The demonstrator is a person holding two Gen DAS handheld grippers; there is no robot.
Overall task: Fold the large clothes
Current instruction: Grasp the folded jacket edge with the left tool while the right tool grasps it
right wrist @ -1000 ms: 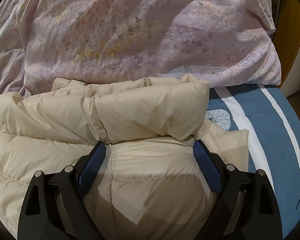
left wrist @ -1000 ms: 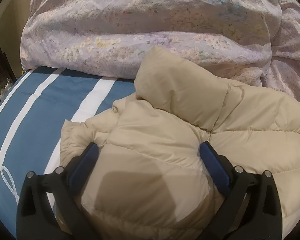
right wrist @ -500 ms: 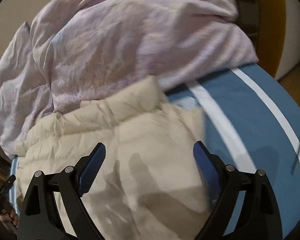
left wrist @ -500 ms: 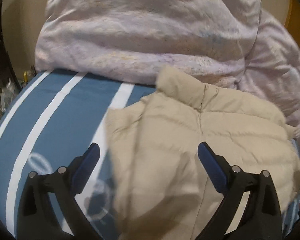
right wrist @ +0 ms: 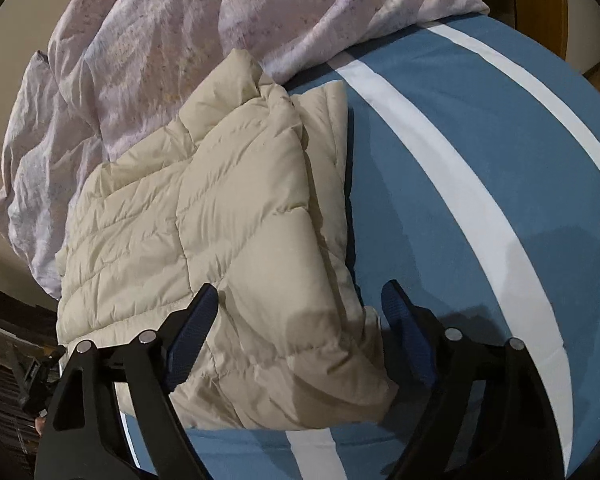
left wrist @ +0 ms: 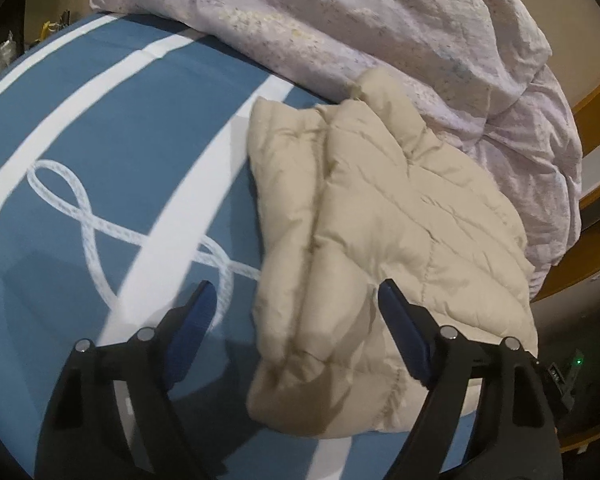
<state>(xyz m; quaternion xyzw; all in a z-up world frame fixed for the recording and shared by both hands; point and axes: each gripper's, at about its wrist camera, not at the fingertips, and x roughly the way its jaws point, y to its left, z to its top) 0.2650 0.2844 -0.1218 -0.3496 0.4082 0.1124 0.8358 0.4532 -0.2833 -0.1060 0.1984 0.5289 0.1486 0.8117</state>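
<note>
Your left gripper (left wrist: 296, 332) and right gripper (right wrist: 300, 328) both gape wide, holding nothing. Beige puffer jacket (left wrist: 384, 240) lies folded mid-frame on blue striped bedsheet (left wrist: 120, 120); lilac duvet (left wrist: 380, 24) bunched along the top.

Both views are lit by dim, warm indoor light, and soft shadows are cast beneath each hand-held gripper onto the blue striped bedsheet (left wrist: 112, 132) and the near edge of the beige puffer jacket (left wrist: 384, 240). No glare is seen. Strong fisheye distortion is shown: the sheet's white stripes are bent into arcs, and the corners are blacked out by the lens rim. Slight blur is noted along the jacket's left edge in the left wrist view; the lilac duvet (right wrist: 140, 40) is rendered soft and grainy.
</note>
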